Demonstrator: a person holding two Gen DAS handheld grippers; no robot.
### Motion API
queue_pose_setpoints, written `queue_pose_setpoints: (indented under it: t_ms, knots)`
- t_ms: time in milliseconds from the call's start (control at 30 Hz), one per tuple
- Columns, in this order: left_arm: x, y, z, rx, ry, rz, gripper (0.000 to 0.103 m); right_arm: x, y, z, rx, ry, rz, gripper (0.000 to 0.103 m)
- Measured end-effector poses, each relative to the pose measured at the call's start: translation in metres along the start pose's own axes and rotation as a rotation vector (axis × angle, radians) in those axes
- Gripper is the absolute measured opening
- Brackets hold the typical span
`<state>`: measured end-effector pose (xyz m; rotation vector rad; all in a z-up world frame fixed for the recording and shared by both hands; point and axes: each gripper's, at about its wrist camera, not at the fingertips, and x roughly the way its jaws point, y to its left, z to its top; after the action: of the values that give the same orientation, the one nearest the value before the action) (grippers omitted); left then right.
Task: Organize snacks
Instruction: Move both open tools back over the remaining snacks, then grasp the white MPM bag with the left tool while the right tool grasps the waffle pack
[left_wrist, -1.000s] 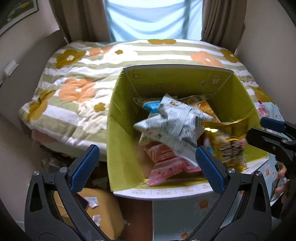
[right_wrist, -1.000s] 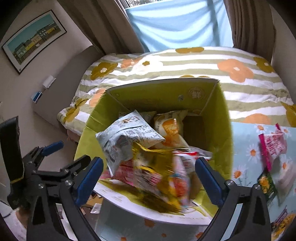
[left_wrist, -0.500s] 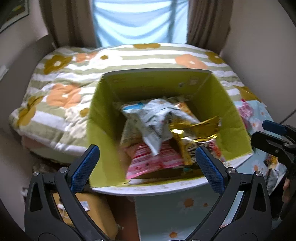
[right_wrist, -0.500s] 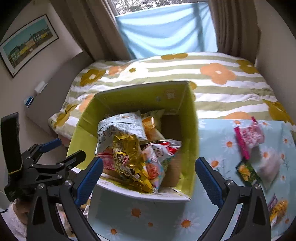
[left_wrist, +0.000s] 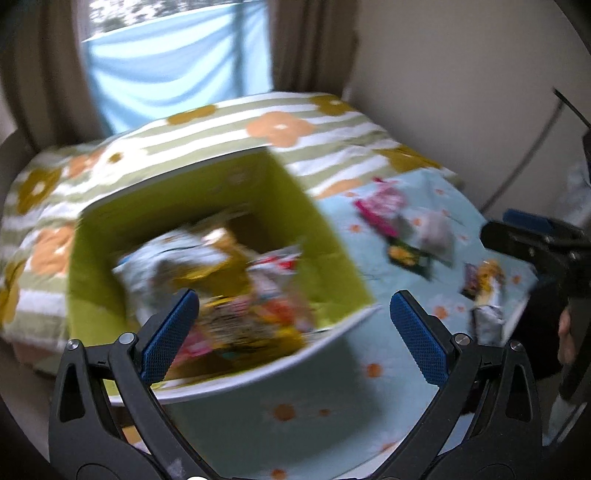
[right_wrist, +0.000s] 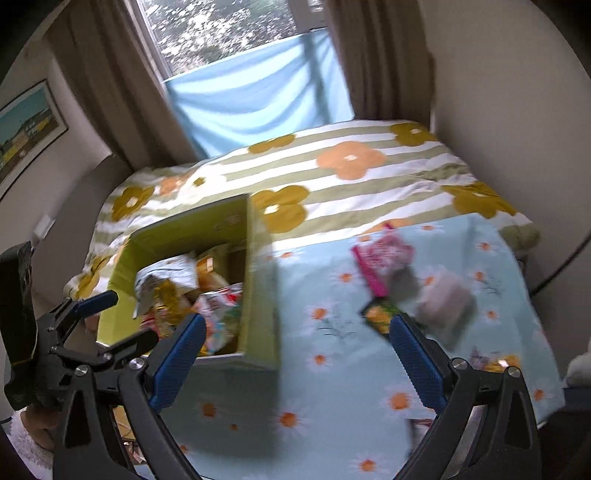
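A yellow-green cardboard box (left_wrist: 325, 236) (right_wrist: 255, 295) stands at the table's left end, piled with snack packets (left_wrist: 221, 280) (right_wrist: 192, 295). More packets lie loose on the daisy-print tablecloth to its right: a pink one (right_wrist: 384, 258) (left_wrist: 380, 206), a pale one (right_wrist: 443, 299), a dark yellow-printed one (right_wrist: 380, 314) and another (left_wrist: 484, 280) near the right edge. My left gripper (left_wrist: 293, 332) is open and empty, in front of the box's near right corner. My right gripper (right_wrist: 295, 362) is open and empty, above the cloth right of the box.
A bed with a striped flower quilt (right_wrist: 351, 173) lies behind the table. Beyond it are a window and brown curtains (right_wrist: 376, 62). A wall (left_wrist: 461, 92) and a cable run along the right. The light-blue tablecloth (right_wrist: 332, 387) stretches in front.
Both grippers have swung right and pulled back from the box. The grey and gold packets that were dropping now lie in the box. The loose packets on the cloth have come into view.
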<state>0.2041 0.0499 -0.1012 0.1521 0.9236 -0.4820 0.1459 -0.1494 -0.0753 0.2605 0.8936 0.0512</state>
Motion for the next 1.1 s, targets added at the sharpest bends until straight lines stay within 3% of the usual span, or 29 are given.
queue_pose_setpoints:
  t_ms: [367,667,1000,1100]
  knots:
    - [0.029,-0.158,0.013,0.133,0.064,-0.123,0.103,-0.052,-0.13,-0.019,0.077,0.01,-0.076,0.099]
    - [0.072,-0.275,-0.01,0.245,0.151,-0.171,0.103,-0.052,-0.212,-0.05,0.124,0.074,-0.034,0.099]
    - [0.108,-0.324,-0.053,0.31,0.238,-0.132,0.103,-0.014,-0.261,-0.083,0.163,0.166,0.036,0.099]
    - [0.118,-0.33,-0.062,0.372,0.206,-0.086,0.103,-0.007,-0.266,-0.093,0.17,0.162,0.053,0.099]
